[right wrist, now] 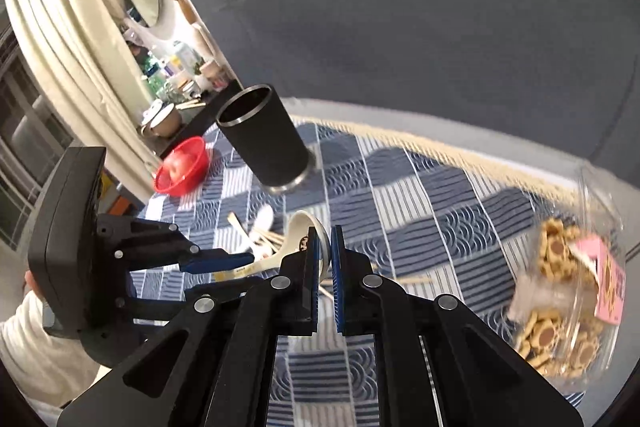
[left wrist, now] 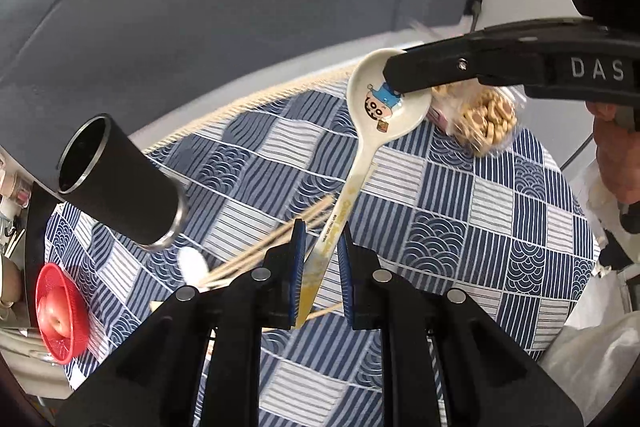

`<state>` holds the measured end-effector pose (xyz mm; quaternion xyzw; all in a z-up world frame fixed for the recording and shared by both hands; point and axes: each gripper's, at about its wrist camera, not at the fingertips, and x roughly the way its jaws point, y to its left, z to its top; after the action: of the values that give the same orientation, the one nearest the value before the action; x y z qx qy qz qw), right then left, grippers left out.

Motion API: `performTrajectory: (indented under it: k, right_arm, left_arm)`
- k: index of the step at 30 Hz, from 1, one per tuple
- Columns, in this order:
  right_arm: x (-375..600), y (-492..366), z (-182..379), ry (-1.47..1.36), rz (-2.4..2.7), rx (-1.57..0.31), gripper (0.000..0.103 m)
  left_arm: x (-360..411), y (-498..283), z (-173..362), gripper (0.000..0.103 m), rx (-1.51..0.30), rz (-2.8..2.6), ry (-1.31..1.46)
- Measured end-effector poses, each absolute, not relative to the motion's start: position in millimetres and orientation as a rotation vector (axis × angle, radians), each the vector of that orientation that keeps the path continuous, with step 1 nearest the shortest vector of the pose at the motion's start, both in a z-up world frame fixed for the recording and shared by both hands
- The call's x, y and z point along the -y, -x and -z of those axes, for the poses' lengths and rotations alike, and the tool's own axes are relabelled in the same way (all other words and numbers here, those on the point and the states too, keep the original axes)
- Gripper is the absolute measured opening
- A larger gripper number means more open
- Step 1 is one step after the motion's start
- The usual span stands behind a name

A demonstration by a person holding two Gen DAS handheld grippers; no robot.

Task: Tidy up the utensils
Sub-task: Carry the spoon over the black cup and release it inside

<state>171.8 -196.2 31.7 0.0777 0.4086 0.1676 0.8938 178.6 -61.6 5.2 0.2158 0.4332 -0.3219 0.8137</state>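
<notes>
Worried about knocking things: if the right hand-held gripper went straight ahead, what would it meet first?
Probably the chopsticks on the tablecloth, just past the spoon it grips; depth is unclear.

Black left gripper (left wrist: 320, 267) with blue pads, silver screws; white ribbed sleeve (right wrist: 36, 339).

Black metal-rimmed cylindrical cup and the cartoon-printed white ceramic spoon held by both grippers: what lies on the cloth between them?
In the right wrist view, a loose pile of pale wooden chopsticks and a small white spoon lie on the blue patterned tablecloth there.
</notes>
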Motion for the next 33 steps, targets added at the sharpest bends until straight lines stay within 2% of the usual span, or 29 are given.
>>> performTrajectory:
  k: [17, 33]
  right_arm:
    - [78, -236, -128, 0.022, -0.236, -0.749, 0.007]
    - [11, -299, -146, 0.144, -0.134, -0.737, 0.007]
  left_arm:
    - [-44, -263, -62, 0.018, -0.777, 0.802, -0.285]
    - [-95, -341, -62, 0.020, -0.740, 0.868, -0.159]
